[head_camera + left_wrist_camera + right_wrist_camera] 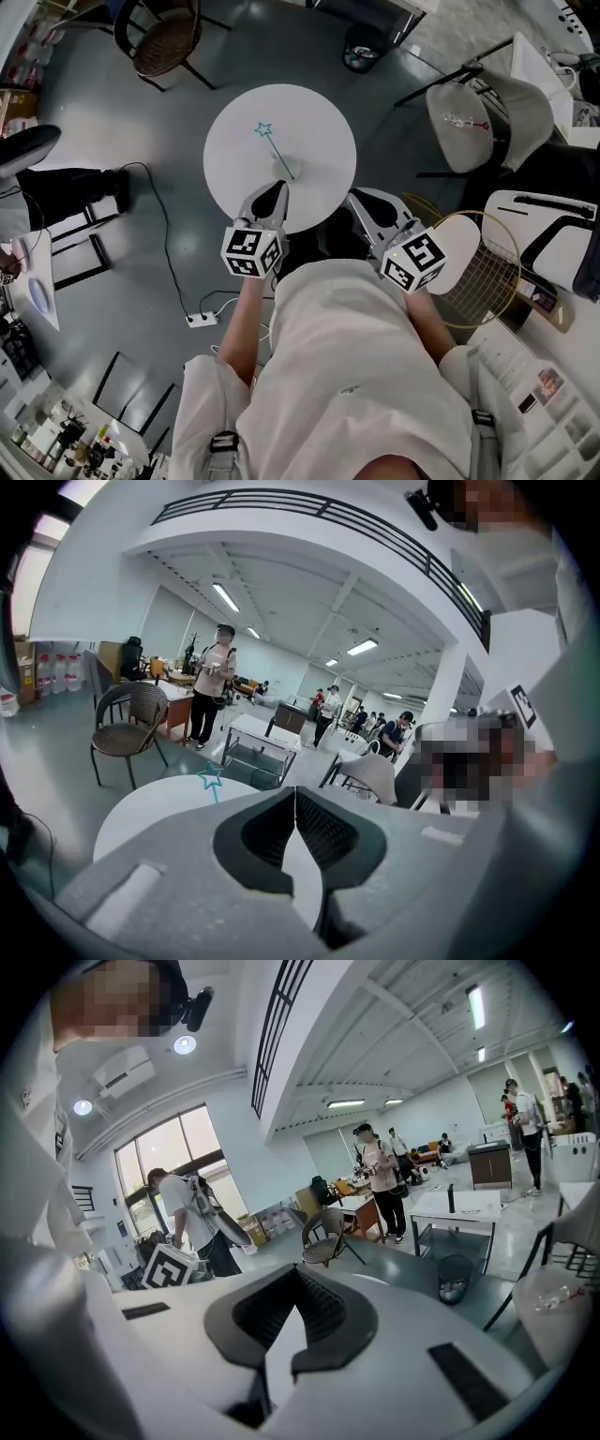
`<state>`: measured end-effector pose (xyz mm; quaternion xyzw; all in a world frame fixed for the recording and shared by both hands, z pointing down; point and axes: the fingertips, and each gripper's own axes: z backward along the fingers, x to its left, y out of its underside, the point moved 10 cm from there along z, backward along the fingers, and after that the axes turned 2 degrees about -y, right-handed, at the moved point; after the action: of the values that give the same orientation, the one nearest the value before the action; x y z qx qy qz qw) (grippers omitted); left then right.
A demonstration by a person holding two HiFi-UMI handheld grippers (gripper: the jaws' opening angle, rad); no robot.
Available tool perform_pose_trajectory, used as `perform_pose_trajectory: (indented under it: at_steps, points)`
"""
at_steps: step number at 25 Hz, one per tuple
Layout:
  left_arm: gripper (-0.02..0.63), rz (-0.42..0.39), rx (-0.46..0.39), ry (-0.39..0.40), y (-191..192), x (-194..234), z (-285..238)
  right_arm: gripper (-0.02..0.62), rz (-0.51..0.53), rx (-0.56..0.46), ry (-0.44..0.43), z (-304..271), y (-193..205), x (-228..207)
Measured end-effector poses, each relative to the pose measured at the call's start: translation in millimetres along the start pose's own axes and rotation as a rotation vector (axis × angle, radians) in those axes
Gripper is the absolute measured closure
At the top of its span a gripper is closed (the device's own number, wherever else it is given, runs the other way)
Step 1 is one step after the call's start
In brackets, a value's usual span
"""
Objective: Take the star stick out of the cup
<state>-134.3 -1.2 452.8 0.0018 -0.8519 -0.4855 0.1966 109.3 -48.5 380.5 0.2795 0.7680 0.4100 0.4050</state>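
While the left claw [275, 194] and right claw [361, 204] sit pressed together, empty, the star stick [276, 150] slants upper-left just above the nearer left one.

The star stick [277, 150] sits at the middle of the worktop [314, 112] before us, star end far and left. Our left gripper [277, 190] hangs over the near rim, and our right gripper [359, 202] is just beside the rim on the right. Beyond the worktop stand a chair [164, 42] on the left and a bin [363, 47].

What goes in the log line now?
star stick: on round white table, ungripped | left hand-held gripper: shut, empty | right hand-held gripper: shut, empty
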Motion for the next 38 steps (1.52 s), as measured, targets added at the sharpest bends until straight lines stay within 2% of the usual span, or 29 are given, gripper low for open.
perform_pose_trajectory:
  at_steps: [10, 16, 20, 27, 31, 38]
  points:
    - [0.595, 0.019, 0.065, -0.022, 15, 52, -36, 0.588, -0.037, 0.032, 0.104, -15, 4, 5]
    - [0.595, 0.030, 0.122, 0.010, 24, 68, -54, 0.586, -0.072, 0.050, 0.174, -14, 8, 11]
    - [0.594, 0.021, 0.156, 0.030, 32, 81, -65, 0.587, -0.084, 0.055, 0.176, -17, 15, 18]
    - [0.590, 0.026, 0.180, 0.019, 38, 95, -78, 0.586, -0.114, 0.073, 0.206, -16, 23, 21]
    - [0.537, 0.033, 0.187, 0.017, 38, 99, -82, 0.586, -0.127, 0.075, 0.220, -15, 24, 23]
    - [0.515, 0.092, 0.192, -0.004, 50, 107, -95, 0.586, -0.132, 0.079, 0.238, -16, 29, 21]
